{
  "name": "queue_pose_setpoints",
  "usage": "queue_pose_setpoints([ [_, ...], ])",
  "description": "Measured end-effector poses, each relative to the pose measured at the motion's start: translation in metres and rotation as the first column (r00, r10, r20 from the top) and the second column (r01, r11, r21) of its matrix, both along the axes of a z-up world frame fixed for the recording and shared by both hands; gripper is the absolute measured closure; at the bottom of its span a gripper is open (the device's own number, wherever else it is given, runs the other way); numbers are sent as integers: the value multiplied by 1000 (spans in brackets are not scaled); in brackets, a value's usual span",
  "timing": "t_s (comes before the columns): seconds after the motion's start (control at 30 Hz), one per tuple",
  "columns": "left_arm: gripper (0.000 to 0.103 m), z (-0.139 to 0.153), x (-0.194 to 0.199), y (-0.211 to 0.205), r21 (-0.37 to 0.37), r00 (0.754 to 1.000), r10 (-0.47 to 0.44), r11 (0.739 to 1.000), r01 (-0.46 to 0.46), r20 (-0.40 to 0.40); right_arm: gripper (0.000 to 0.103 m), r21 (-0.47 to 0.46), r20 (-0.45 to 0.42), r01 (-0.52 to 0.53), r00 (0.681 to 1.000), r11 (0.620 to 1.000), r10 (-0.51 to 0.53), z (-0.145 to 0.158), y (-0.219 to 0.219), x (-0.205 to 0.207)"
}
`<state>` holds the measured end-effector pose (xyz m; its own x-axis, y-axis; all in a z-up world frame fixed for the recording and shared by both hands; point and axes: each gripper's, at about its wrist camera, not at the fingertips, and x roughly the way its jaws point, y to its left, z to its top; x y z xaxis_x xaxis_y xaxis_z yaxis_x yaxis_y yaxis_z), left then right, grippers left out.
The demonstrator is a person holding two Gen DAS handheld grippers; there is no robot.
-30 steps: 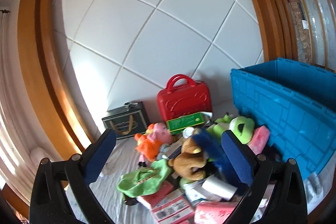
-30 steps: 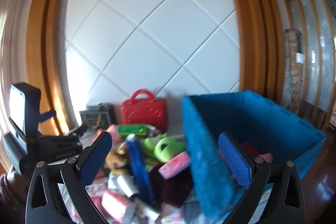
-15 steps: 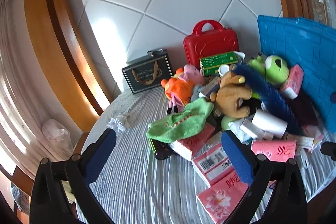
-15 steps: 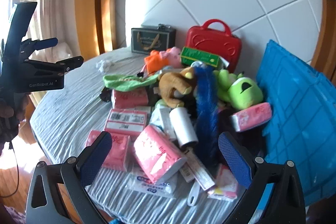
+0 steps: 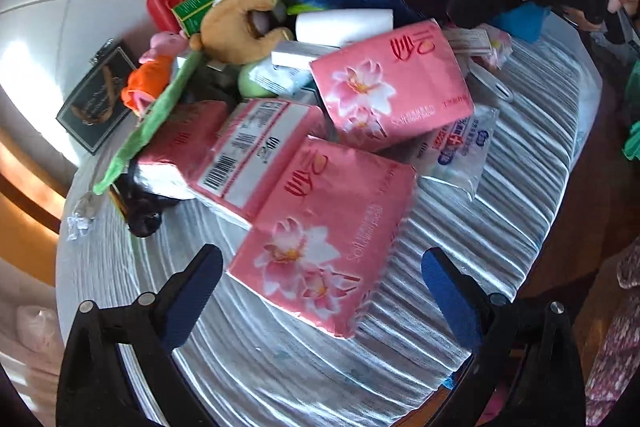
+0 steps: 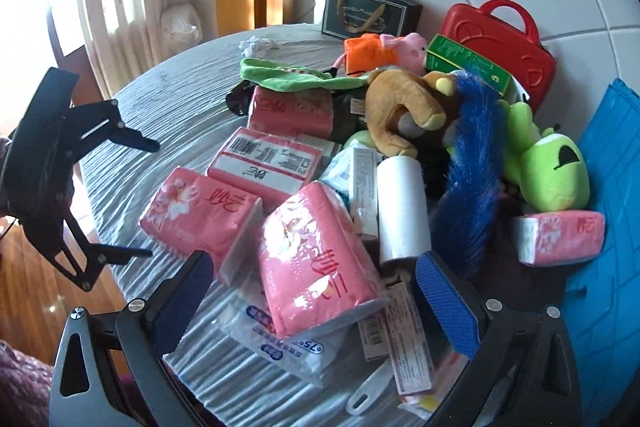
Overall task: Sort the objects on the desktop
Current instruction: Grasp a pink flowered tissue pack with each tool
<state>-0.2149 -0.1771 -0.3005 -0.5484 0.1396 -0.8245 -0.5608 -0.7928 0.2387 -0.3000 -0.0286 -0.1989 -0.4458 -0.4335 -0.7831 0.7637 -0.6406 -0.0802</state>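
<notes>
A heap of objects lies on the grey-clothed round table (image 6: 168, 87). It holds several pink tissue packs, a brown plush bear (image 6: 404, 107), a blue duster (image 6: 472, 163), a white roll (image 6: 402, 203) and a green frog plush (image 6: 552, 167). My left gripper (image 5: 320, 267) is open, its fingers on either side of the nearest tissue pack (image 5: 320, 239), just above it. My right gripper (image 6: 314, 267) is open around another tilted tissue pack (image 6: 316, 259). Nothing is gripped. The left gripper (image 6: 152, 199) also shows at the table's left edge.
A blue crate (image 6: 608, 227) stands at the right, with a tissue pack (image 6: 560, 235) against it. At the back are a red case (image 6: 500, 43), a green box (image 6: 468, 63), a black gift bag (image 6: 368, 13), a pig plush (image 6: 384, 53) and a green cloth (image 6: 292, 77). A wipes pack (image 6: 288, 343) lies at the front.
Both grippers have tilted and come down from facing the wall and crate to close above the table. Each now hovers open over a pink tissue pack.
</notes>
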Motion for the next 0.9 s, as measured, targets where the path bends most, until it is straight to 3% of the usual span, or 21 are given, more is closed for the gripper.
queue_pose_setpoints([
  [0.2, 1, -14, -18, -12, 31, 992, -100, 995, 97, 78, 0, 38, 41, -34, 999, 999, 32, -18, -10, -8],
  [0.37, 1, -26, -37, -22, 38, 958, -233, 972, 230, 167, 0, 40, 72, -9, 997, 999, 6, -26, -22, -16],
  [0.5, 1, -40, -53, -26, 79, 919, -301, 954, 291, 256, 0, 80, 80, -8, 997, 997, 2, -33, -29, -23],
  [0.57, 3, -42, -54, -24, 92, 909, -325, 946, 311, 261, 0, 108, 79, -18, 997, 994, 9, -38, -33, -25],
  [0.63, 9, -43, -51, -21, 99, 907, -342, 940, 328, 246, 0, 144, 75, -46, 997, 989, 35, -44, -39, -25],
  [0.77, 10, -43, -49, -24, 140, 911, -337, 940, 312, 236, 0, 227, 62, -125, 992, 966, 114, -61, -51, -24],
  [0.9, 10, -43, -47, -24, 142, 919, -318, 946, 292, 233, 1, 372, 21, -157, 987, 915, 161, -92, -65, -29],
])
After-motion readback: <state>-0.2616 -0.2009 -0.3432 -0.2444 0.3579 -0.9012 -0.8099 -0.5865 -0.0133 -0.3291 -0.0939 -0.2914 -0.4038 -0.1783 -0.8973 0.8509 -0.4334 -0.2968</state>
